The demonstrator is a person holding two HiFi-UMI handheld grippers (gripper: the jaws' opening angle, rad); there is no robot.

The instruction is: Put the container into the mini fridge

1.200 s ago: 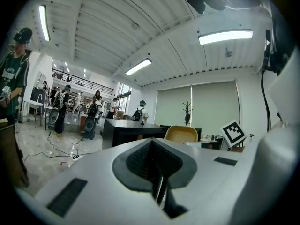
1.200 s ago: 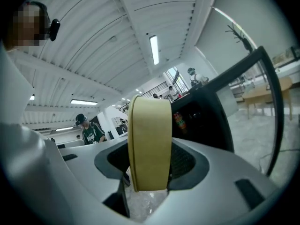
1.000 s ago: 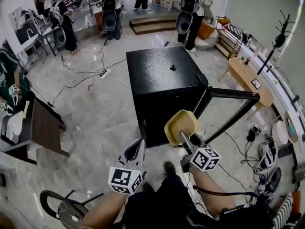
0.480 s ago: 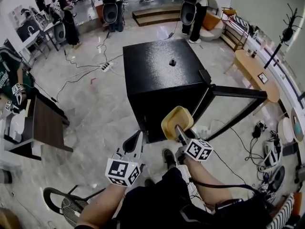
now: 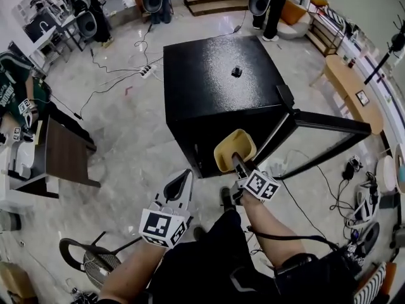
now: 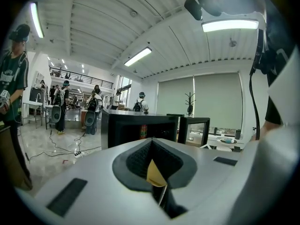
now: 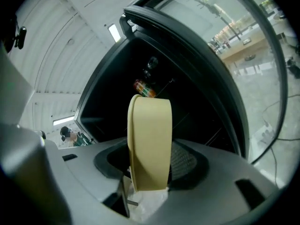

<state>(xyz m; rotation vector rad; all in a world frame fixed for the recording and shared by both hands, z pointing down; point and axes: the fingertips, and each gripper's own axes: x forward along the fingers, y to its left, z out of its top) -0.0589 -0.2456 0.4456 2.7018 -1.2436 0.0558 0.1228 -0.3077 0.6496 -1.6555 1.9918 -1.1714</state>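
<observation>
While the one black box-shaped mini fridge (image 5: 215, 81) stands open, the right claw (image 5: 235, 161) clamps the single pale-yellow plastic container (image 5: 233, 147) by its rim, jutting forward of the claw toward the fridge; the left claw (image 5: 179, 185) is clenched shut.

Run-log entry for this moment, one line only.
phase: pre-insert | right gripper: shut on container | container: yellow, before mini fridge opening, not inside | door: open | left gripper: jaws together

container (image 5: 234, 148): smooth matt plastic, pale yellow
mini fridge (image 5: 218, 81): black, finely speckled matt top
fridge door (image 5: 316, 143): glossy glass pane in black frame
floor (image 5: 133, 138): polished, glossy marble-look stone
right gripper (image 5: 237, 164): smooth grey matt plastic; dark ribbed pads (image 7: 186, 159)
</observation>
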